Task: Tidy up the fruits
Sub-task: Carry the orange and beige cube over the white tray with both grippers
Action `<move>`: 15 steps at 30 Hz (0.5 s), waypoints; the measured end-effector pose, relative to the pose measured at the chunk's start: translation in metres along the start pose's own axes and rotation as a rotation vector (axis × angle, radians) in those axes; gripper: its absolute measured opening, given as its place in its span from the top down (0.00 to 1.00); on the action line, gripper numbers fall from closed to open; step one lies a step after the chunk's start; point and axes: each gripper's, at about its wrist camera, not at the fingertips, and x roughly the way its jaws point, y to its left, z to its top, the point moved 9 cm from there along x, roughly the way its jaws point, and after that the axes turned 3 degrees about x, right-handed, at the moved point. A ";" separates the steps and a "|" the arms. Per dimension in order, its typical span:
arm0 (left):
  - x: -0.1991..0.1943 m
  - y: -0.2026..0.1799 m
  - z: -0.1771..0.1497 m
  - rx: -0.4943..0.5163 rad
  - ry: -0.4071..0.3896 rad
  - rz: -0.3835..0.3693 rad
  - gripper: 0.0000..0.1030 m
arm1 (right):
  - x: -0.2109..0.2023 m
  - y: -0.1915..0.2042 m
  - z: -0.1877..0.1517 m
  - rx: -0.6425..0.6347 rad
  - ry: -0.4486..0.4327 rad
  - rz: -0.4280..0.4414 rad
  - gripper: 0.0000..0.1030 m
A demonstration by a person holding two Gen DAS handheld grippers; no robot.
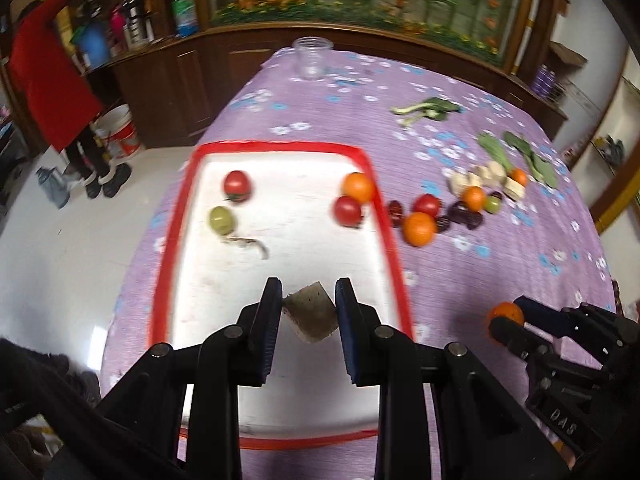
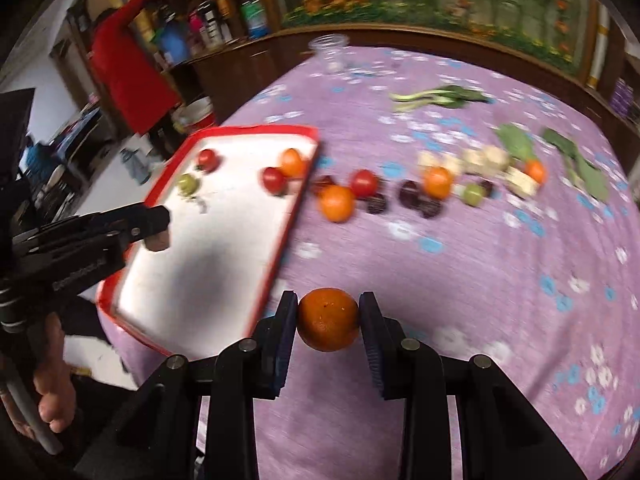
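Left gripper [image 1: 308,312]: its pads are pinching a pale beige cube-shaped piece [image 1: 310,316] from both sides, holding it above the near part of the tray's white floor.
Right gripper [image 2: 328,320]: its pads are pressing on a small orange fruit [image 2: 328,319], carrying it over the purple cloth just beside the tray's near right corner.
Tray [image 1: 384,216]: a red-rimmed white tray is lying at the table's left edge, with its near end reaching the near edge.
Inside the tray: a red tomato [image 1: 237,185] and a green fruit [image 1: 221,219] are sitting near the far left corner, with a thin stalk-like scrap [image 1: 248,244] lying just beside the green one; an orange [image 1: 359,187] and a second red tomato [image 1: 347,210] are touching each other against the right rim.
Tablecloth [image 1: 480,280]: purple cloth with white and blue flowers is covering the table.
Loose fruit: just outside the tray's right rim, oranges, a red tomato and dark plum-like fruits [image 1: 464,212] are lying in a cluster in the middle of the cloth.
Pale pieces [image 1: 484,178]: light-coloured chunks are lying in a row behind that cluster, towards the right edge.
Greens [image 1: 426,108]: leafy stalks are lying farther back, with more leaves towards the right edge.
Jar [image 1: 312,58]: a clear jar is standing upright at the table's far edge.
Person [image 1: 48,80]: someone in a red top is standing on the floor beyond the table's left edge, beside a white bucket [image 1: 118,132].
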 end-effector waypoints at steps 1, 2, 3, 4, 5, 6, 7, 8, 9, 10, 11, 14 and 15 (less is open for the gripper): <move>0.002 0.005 0.000 -0.007 0.003 0.007 0.76 | 0.006 0.012 0.004 -0.022 0.018 0.022 0.69; 0.005 0.012 0.000 -0.015 0.006 0.020 0.76 | 0.012 0.020 0.006 -0.036 0.029 0.033 0.69; 0.007 0.015 0.000 -0.020 0.010 0.025 0.76 | 0.016 0.027 0.008 -0.051 0.039 0.042 0.69; 0.010 0.019 0.000 -0.028 0.015 0.028 0.76 | 0.021 0.034 0.011 -0.065 0.049 0.048 0.69; 0.013 0.022 0.001 -0.033 0.021 0.031 0.76 | 0.027 0.041 0.014 -0.080 0.063 0.056 0.69; 0.016 0.026 0.000 -0.039 0.026 0.035 0.76 | 0.032 0.047 0.015 -0.088 0.076 0.065 0.69; 0.019 0.030 0.000 -0.044 0.031 0.041 0.76 | 0.037 0.052 0.017 -0.094 0.095 0.074 0.69; 0.021 0.033 0.000 -0.049 0.036 0.046 0.76 | 0.044 0.056 0.019 -0.098 0.116 0.081 0.69; 0.023 0.036 0.000 -0.053 0.041 0.050 0.76 | 0.049 0.059 0.021 -0.103 0.130 0.087 0.69; 0.025 0.038 0.001 -0.056 0.043 0.051 0.76 | 0.053 0.061 0.024 -0.108 0.140 0.087 0.69; 0.026 0.041 0.001 -0.060 0.045 0.053 0.76 | 0.056 0.064 0.026 -0.119 0.144 0.084 0.69; 0.031 0.048 0.003 -0.071 0.055 0.060 0.76 | 0.064 0.072 0.031 -0.140 0.174 0.092 0.69; 0.032 0.050 0.004 -0.072 0.059 0.063 0.76 | 0.067 0.074 0.032 -0.141 0.185 0.099 0.69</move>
